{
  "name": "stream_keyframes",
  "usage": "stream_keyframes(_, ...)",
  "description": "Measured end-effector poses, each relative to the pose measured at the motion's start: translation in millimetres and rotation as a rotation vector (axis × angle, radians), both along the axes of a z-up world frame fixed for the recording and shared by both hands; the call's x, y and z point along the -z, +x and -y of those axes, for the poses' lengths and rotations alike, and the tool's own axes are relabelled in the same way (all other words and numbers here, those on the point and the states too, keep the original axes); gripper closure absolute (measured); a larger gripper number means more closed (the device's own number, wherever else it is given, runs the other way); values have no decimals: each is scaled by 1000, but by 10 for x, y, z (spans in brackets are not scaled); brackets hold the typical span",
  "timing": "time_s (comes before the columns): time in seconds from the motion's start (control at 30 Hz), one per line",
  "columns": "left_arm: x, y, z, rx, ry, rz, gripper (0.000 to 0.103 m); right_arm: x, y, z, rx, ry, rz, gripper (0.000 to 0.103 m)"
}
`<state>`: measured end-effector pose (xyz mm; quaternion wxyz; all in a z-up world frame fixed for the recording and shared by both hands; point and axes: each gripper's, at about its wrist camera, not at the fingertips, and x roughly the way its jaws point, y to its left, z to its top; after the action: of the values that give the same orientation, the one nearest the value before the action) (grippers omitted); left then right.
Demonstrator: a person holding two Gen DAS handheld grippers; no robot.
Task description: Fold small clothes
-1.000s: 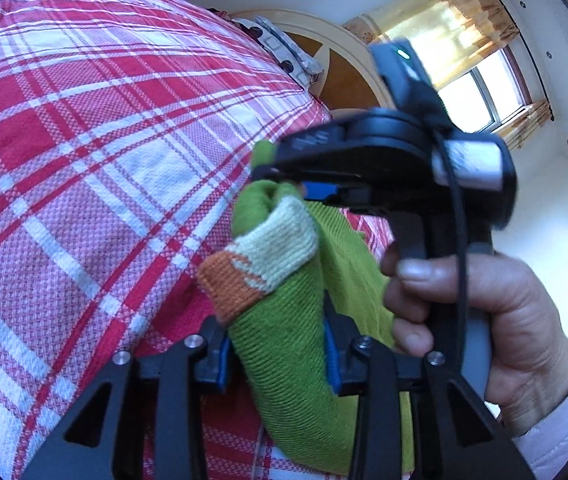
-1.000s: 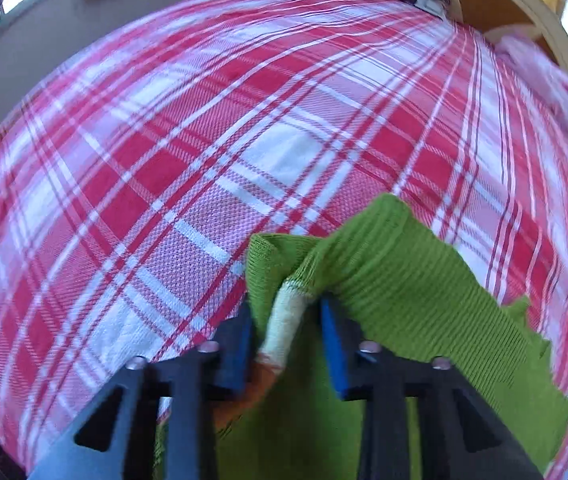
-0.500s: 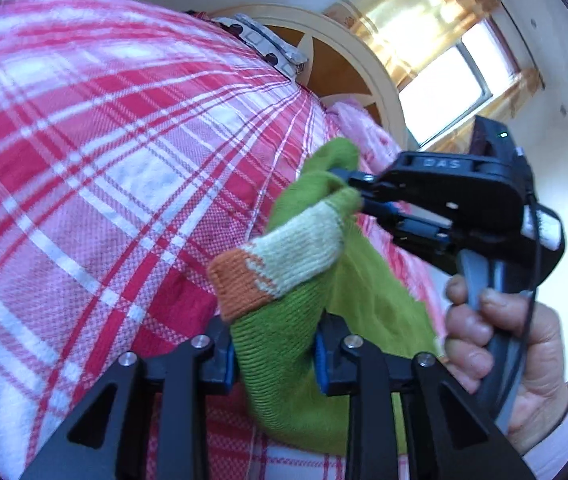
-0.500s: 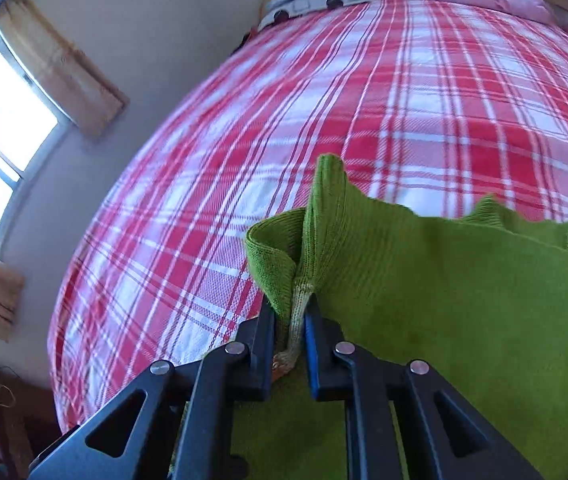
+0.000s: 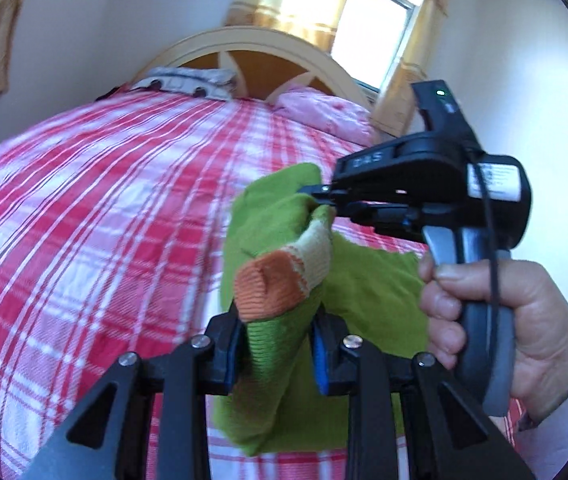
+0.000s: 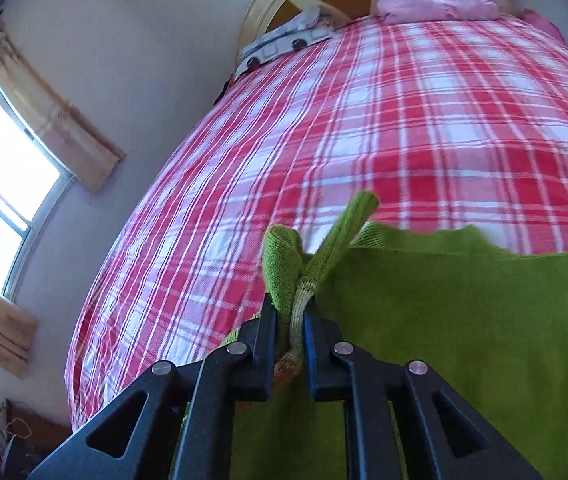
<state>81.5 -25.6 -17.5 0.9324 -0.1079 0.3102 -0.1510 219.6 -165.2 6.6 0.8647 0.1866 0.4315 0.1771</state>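
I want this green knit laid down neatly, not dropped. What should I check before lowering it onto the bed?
1. Left gripper shut on the green sweater: ok.
2. Right gripper shut on its bunched edge: ok.
3. Orange and cream cuff tucked in: not ok, it sticks out.
4. Plaid bedspread bare below: ok where visible.
5. Lower hem hanging flat: cannot tell.

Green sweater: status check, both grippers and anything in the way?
Left gripper shut on green sweater. Right gripper shut on it near cuff. Sweater lifted over plaid bed. No obstruction seen.
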Motion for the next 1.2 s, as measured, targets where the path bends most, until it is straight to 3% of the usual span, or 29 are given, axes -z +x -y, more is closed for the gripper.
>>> stream_keyframes(0.57,16,-117,1039,190,129,57,73,71,-281,1024,43,-65,52,92)
stream_keyframes(1.2,261,-156,1446,262,161,-7,73,412,-408,1449,65,-102,23,92)
